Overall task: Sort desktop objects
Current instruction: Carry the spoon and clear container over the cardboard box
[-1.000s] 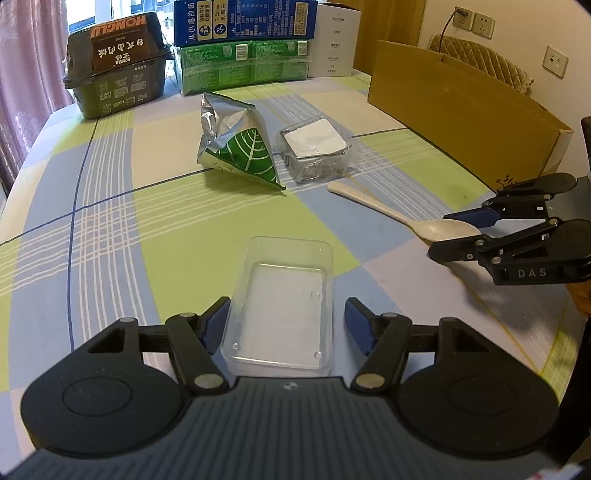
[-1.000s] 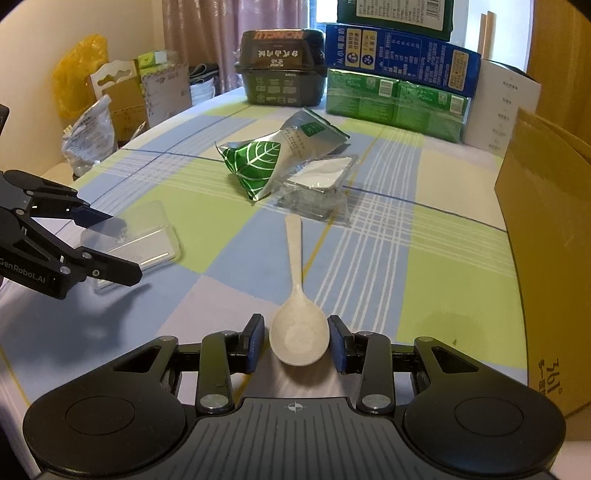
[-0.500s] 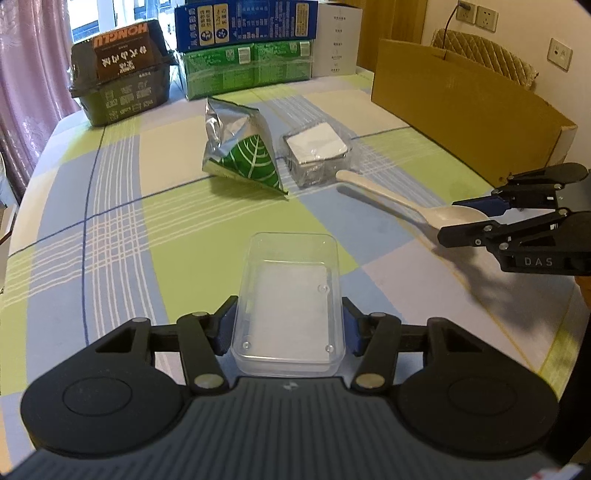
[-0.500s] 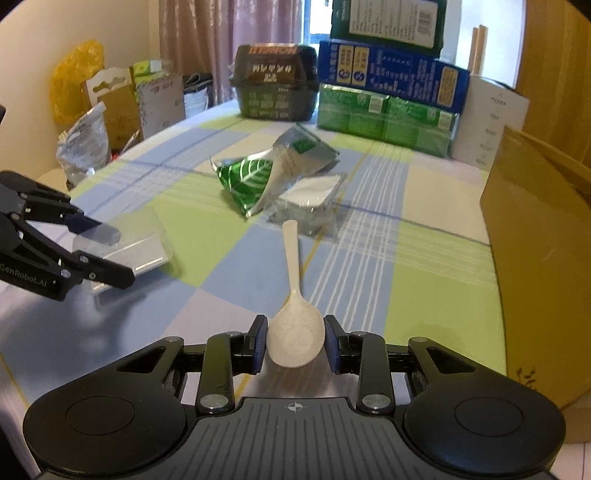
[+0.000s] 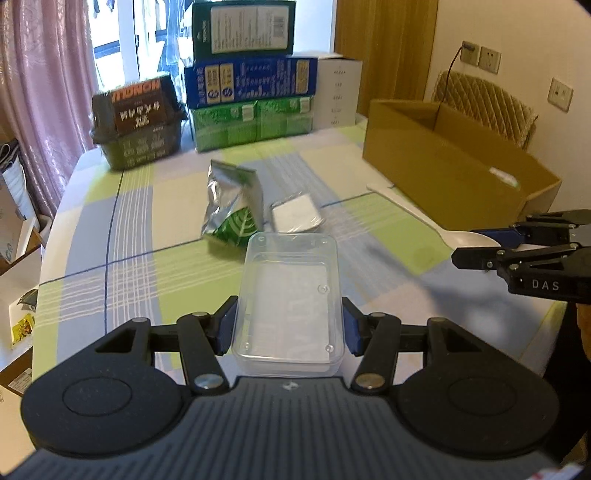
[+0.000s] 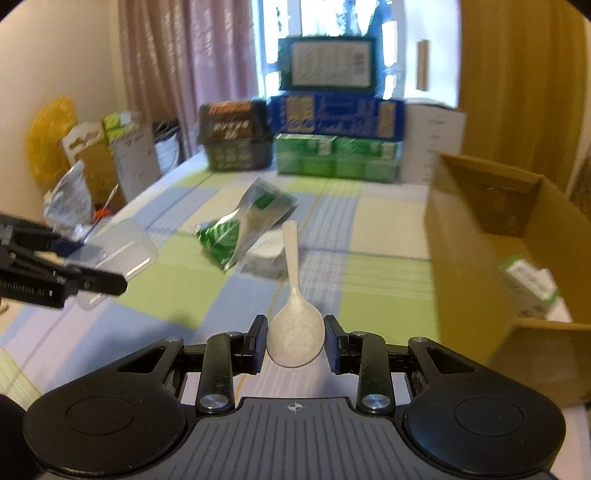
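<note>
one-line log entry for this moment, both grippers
left gripper: shut on clear plastic box | right gripper: shut on spoon | both lifted above table | cardboard box: open

Table (image 5: 140, 236) under a checked cloth – green, blue, pale lilac squares. Behind the table's far end, a bright window (image 5: 122, 48) with pink curtains (image 5: 40, 110) to its left. Right of the window, a wood-toned panel (image 5: 384, 51). Cream wall (image 5: 517, 33) on the table's right carries sockets (image 5: 489, 61) and a switch (image 5: 560, 92) – a quilted chair back (image 5: 484, 103) below them. Daylight only, backlit.
</note>
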`<action>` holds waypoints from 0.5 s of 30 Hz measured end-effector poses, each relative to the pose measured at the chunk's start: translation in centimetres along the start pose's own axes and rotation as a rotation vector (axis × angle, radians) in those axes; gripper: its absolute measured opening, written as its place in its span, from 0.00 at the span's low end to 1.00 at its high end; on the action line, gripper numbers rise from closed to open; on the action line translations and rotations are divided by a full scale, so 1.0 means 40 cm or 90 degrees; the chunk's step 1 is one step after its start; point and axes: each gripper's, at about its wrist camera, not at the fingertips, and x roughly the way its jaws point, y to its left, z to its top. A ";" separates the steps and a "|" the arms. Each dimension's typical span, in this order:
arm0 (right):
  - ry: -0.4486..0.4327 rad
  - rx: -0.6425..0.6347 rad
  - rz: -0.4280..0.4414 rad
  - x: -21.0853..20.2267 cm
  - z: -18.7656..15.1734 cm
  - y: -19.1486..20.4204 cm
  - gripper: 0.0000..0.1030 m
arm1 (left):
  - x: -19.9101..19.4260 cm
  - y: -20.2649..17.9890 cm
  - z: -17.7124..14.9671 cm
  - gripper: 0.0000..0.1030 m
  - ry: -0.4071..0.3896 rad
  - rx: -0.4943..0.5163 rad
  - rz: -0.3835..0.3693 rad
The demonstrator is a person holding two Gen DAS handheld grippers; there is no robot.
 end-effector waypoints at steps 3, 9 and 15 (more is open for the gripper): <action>-0.018 0.017 -0.011 -0.056 0.021 -0.027 0.28 | -0.025 -0.051 0.024 0.49 -0.005 -0.012 -0.002; -0.055 0.043 -0.043 -0.157 0.051 -0.095 0.28 | -0.051 -0.169 0.068 0.49 -0.011 -0.011 -0.015; -0.080 0.074 -0.079 -0.243 0.055 -0.177 0.28 | -0.048 -0.285 0.116 0.49 -0.015 0.006 -0.032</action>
